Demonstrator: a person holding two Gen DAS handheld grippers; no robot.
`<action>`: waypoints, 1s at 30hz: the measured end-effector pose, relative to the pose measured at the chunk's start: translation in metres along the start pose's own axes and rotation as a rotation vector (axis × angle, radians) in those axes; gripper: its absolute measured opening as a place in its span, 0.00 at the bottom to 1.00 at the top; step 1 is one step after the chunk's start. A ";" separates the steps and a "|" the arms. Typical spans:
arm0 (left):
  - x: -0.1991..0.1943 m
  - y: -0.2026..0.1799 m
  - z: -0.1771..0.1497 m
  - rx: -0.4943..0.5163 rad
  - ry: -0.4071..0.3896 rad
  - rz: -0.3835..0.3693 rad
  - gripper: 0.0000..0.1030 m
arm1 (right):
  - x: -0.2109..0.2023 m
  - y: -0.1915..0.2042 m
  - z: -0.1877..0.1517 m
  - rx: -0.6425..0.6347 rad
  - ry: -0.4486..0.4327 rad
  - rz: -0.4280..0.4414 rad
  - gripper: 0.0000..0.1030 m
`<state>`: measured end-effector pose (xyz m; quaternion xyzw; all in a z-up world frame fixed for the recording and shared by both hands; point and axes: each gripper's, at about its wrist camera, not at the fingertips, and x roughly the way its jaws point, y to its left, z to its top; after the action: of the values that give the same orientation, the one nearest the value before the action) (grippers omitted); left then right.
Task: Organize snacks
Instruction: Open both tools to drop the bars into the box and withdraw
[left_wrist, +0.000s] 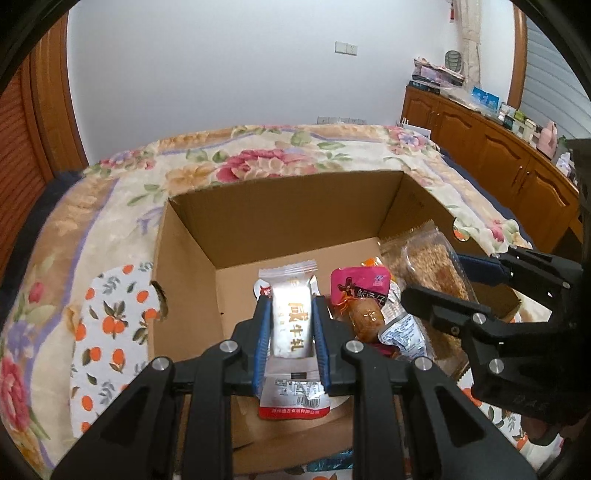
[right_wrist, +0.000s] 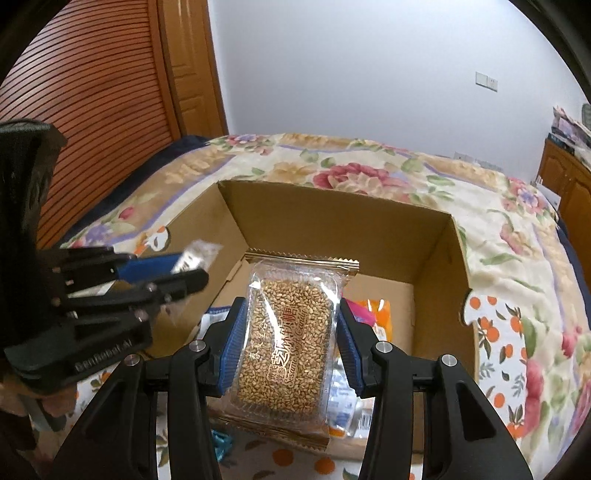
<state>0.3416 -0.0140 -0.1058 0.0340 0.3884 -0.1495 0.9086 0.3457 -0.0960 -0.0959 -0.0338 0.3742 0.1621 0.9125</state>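
Low in the centre of each wrist view, a gripper clamps one snack above the box (left_wrist: 192, 236), likely so both can be dropped inside with the packets already lying lower right of its floor. Clamped by the left gripper (left_wrist: 290, 306), the white bar (left_wrist: 291, 325) points lengthwise into the box. Gripped by the right gripper (right_wrist: 288, 321), the sesame pack (right_wrist: 286, 343) hangs over the near rim. Both tools tilt forward and down, side by side.
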 end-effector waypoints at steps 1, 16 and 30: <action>0.005 0.001 -0.001 -0.010 0.014 -0.006 0.19 | 0.002 0.000 0.001 -0.001 0.003 0.000 0.45; 0.030 -0.003 -0.025 -0.015 0.111 -0.012 0.19 | 0.042 0.005 -0.020 -0.010 0.097 -0.030 0.45; 0.030 0.007 -0.028 -0.077 0.131 -0.023 0.37 | 0.036 -0.010 -0.028 0.064 0.132 -0.021 0.50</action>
<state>0.3439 -0.0096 -0.1469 0.0043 0.4530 -0.1422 0.8801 0.3543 -0.1010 -0.1412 -0.0191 0.4382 0.1376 0.8881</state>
